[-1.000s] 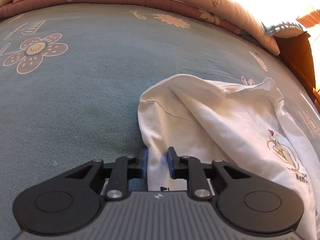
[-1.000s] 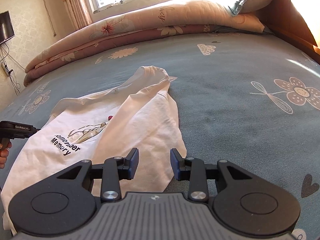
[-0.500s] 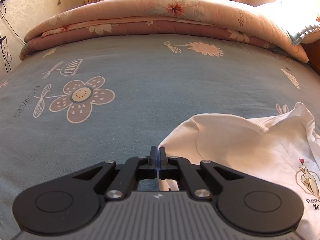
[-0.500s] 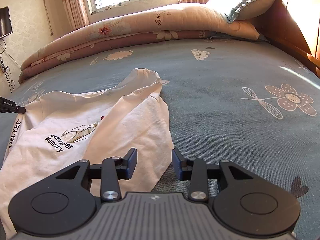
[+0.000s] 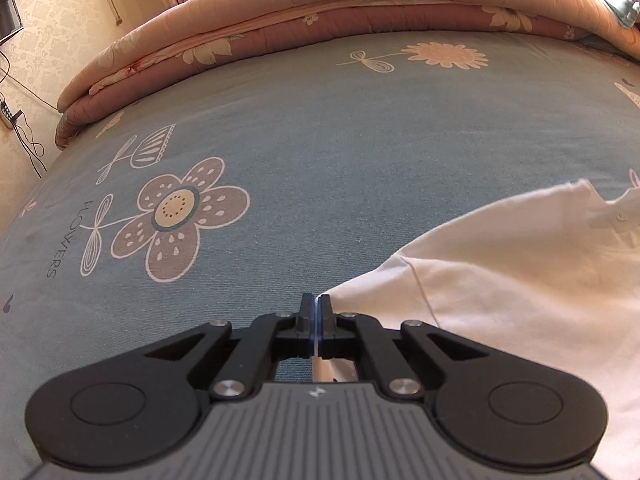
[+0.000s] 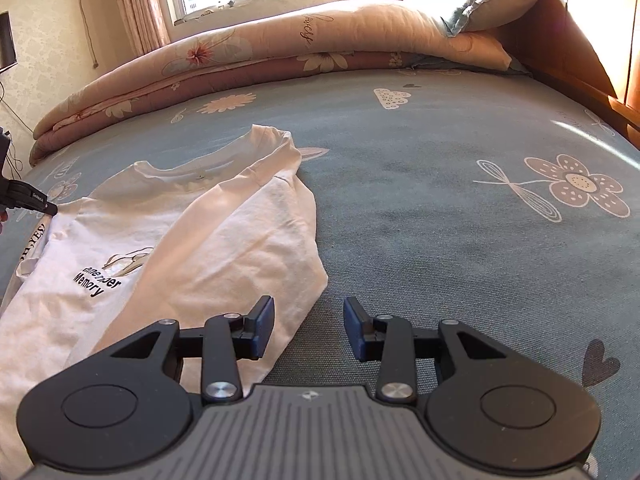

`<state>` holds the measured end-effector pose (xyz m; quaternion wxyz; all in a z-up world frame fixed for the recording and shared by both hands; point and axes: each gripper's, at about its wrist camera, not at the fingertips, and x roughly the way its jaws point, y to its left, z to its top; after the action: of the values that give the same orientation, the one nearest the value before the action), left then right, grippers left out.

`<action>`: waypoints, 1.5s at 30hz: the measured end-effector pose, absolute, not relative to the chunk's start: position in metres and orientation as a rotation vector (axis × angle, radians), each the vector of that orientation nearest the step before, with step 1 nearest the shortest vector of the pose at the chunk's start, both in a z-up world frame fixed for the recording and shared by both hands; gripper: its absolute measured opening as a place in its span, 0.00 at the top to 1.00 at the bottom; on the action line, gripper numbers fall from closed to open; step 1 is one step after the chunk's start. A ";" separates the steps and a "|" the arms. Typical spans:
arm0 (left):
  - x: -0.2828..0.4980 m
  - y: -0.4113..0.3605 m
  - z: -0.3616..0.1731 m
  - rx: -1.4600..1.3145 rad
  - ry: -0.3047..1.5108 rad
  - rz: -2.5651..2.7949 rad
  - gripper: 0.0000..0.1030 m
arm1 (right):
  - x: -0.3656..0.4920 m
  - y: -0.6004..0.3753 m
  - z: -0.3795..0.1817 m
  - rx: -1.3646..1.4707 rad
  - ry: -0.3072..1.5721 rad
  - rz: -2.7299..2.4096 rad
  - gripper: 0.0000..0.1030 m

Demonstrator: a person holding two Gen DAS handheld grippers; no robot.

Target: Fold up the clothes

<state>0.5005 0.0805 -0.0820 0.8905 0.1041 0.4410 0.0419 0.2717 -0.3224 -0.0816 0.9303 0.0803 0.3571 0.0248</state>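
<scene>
A white T-shirt [image 6: 224, 236] with a black "Memory" print lies crumpled on the blue flowered bedsheet [image 6: 440, 220]. In the left wrist view the T-shirt [image 5: 520, 264] fills the right side, and my left gripper [image 5: 316, 310] is shut on its edge, a thin strip of cloth pinched between the pads. From the right wrist view, that left gripper [image 6: 50, 209] shows at the far left, holding the shirt's left edge. My right gripper [image 6: 308, 320] is open just above the shirt's near right corner, holding nothing.
A rolled pink floral quilt [image 6: 260, 52] runs along the far side of the bed, with a pillow [image 6: 476, 0] on top at the right. A wooden headboard [image 6: 560, 52] bounds the right side. Cables and a wall [image 5: 24, 92] lie beyond the left edge.
My left gripper went from open around the shirt's edge to shut on it, then pulled it leftward, spreading the shirt. The right gripper stayed open near the shirt's corner.
</scene>
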 end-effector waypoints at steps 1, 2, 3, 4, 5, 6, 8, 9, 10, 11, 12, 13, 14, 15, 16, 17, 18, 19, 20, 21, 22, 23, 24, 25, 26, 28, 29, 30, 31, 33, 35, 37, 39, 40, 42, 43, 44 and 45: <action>0.501 0.081 -0.086 0.206 0.920 0.082 0.93 | 0.271 -0.323 -0.082 0.164 0.735 0.049 0.59; 0.499 0.083 -0.087 0.179 0.910 0.080 0.93 | 0.271 -0.323 -0.083 0.162 0.737 0.048 0.59; 0.494 0.087 -0.086 0.152 0.904 0.074 0.93 | 0.270 -0.324 -0.084 0.160 0.738 0.046 0.59; 0.486 0.092 -0.083 0.124 0.903 0.062 0.92 | 0.269 -0.325 -0.084 0.159 0.739 0.047 0.59; 0.478 0.098 -0.079 0.097 0.902 0.049 0.90 | 0.268 -0.325 -0.084 0.161 0.740 0.048 0.59; 0.470 0.103 -0.075 0.069 0.901 0.037 0.86 | 0.267 -0.325 -0.084 0.163 0.740 0.048 0.59; 0.455 0.113 -0.067 0.014 0.898 0.012 0.76 | 0.265 -0.325 -0.083 0.169 0.739 0.048 0.59; 0.447 0.119 -0.063 -0.013 0.897 0.000 0.73 | 0.264 -0.325 -0.083 0.173 0.738 0.048 0.59; 0.439 0.124 -0.060 -0.041 0.895 -0.012 0.72 | 0.261 -0.325 -0.083 0.180 0.736 0.050 0.59; 0.429 0.129 -0.057 -0.074 0.900 -0.027 0.69 | 0.259 -0.325 -0.082 0.187 0.733 0.054 0.59; 0.416 0.134 -0.057 -0.116 0.913 -0.047 0.67 | 0.256 -0.323 -0.081 0.191 0.732 0.057 0.59; 0.404 0.138 -0.057 -0.155 0.927 -0.066 0.67 | 0.253 -0.322 -0.081 0.195 0.731 0.060 0.59; 0.391 0.141 -0.060 -0.189 0.943 -0.084 0.67 | 0.250 -0.321 -0.080 0.199 0.730 0.063 0.59; 0.379 0.143 -0.063 -0.218 0.962 -0.100 0.67 | 0.246 -0.320 -0.078 0.202 0.728 0.067 0.59; 0.367 0.144 -0.067 -0.237 0.980 -0.108 0.67 | 0.243 -0.318 -0.077 0.205 0.726 0.071 0.59; 0.357 0.144 -0.071 -0.249 0.994 -0.111 0.67 | 0.239 -0.318 -0.074 0.208 0.721 0.071 0.59; 0.347 0.144 -0.075 -0.260 1.007 -0.114 0.67 | 0.235 -0.317 -0.072 0.211 0.716 0.070 0.58; 0.337 0.144 -0.079 -0.271 1.021 -0.118 0.67 | 0.231 -0.318 -0.070 0.219 0.710 0.067 0.58; 0.327 0.144 -0.082 -0.284 1.032 -0.120 0.67 | 0.226 -0.319 -0.067 0.227 0.704 0.064 0.57; 0.318 0.145 -0.085 -0.302 1.039 -0.121 0.67 | 0.222 -0.320 -0.065 0.235 0.699 0.061 0.57; 0.311 0.145 -0.087 -0.318 1.041 -0.119 0.67 | 0.218 -0.321 -0.062 0.242 0.693 0.058 0.57; 0.305 0.145 -0.088 -0.328 1.038 -0.115 0.67 | 0.213 -0.322 -0.060 0.250 0.687 0.055 0.57; 0.300 0.144 -0.089 -0.336 1.037 -0.112 0.67 | 0.209 -0.323 -0.058 0.258 0.681 0.053 0.57; 0.295 0.143 -0.089 -0.340 1.039 -0.109 0.67 | 0.205 -0.323 -0.056 0.260 0.677 0.051 0.57; 0.290 0.141 -0.089 -0.343 1.042 -0.107 0.67 | 0.201 -0.324 -0.055 0.261 0.672 0.049 0.57; 0.281 0.138 -0.090 -0.351 1.047 -0.102 0.67 | 0.192 -0.324 -0.052 0.263 0.664 0.045 0.57; 0.277 0.136 -0.090 -0.355 1.049 -0.099 0.67 | 0.188 -0.323 -0.051 0.259 0.661 0.043 0.57; 0.272 0.135 -0.090 -0.358 1.052 -0.097 0.67 | 0.185 -0.322 -0.051 0.257 0.662 0.045 0.57; 0.268 0.133 -0.090 -0.362 1.054 -0.094 0.67 | 0.182 -0.320 -0.051 0.256 0.663 0.048 0.57; 0.259 0.130 -0.091 -0.370 1.059 -0.089 0.67 | 0.175 -0.318 -0.050 0.264 0.664 0.060 0.57; 0.250 0.127 -0.091 -0.377 1.064 -0.084 0.67 | 0.169 -0.316 -0.048 0.270 0.660 0.071 0.57; 0.241 0.123 -0.091 -0.385 1.069 -0.079 0.69 | 0.163 -0.314 -0.045 0.270 0.651 0.080 0.57; 0.233 0.122 -0.093 -0.417 1.064 -0.086 0.70 | 0.158 -0.313 -0.042 0.270 0.644 0.085 0.57; 0.229 0.122 -0.094 -0.438 1.059 -0.092 0.70 | 0.156 -0.312 -0.041 0.273 0.642 0.085 0.56; 0.227 0.122 -0.096 -0.468 1.047 -0.100 0.70 | 0.152 -0.312 -0.039 0.279 0.637 0.086 0.56; 0.226 0.122 -0.097 -0.480 1.040 -0.103 0.70 | 0.151 -0.313 -0.039 0.284 0.638 0.086 0.56; 0.226 0.122 -0.099 -0.493 1.033 -0.106 0.70 | 0.150 -0.312 -0.039 0.286 0.639 0.087 0.56; 0.228 0.123 -0.099 -0.506 1.028 -0.106 0.70 | 0.148 -0.312 -0.038 0.287 0.639 0.088 0.56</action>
<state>0.2276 0.1233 -0.0993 0.8391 -0.2392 0.4860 -0.0503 0.1485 -0.3119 -0.0385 0.9384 0.1407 0.3127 0.0431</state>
